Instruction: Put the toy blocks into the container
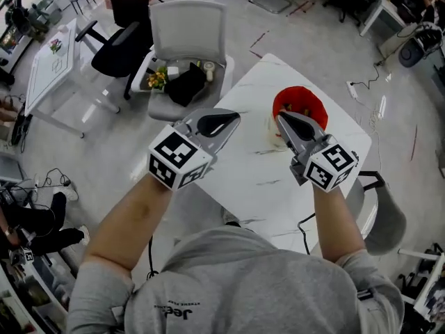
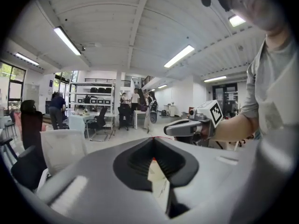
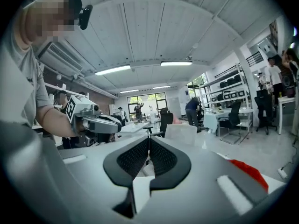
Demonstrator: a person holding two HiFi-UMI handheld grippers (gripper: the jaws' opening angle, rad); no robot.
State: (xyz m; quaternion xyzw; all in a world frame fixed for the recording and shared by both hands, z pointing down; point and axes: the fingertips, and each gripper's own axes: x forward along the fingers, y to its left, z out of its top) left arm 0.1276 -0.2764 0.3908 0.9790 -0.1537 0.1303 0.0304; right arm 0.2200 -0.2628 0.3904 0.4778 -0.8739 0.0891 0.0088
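Head view: red container (image 1: 313,103) sits on the white table (image 1: 278,186), at roughly 1 o'clock just off the right gripper (image 1: 281,118) tips and 3 o'clock from the left gripper (image 1: 235,115), so right's nearer; no loose blocks I can spot. Left gripper view: jaws pressed together, empty. Right gripper view: same, closed on nothing; container at 4 o'clock.
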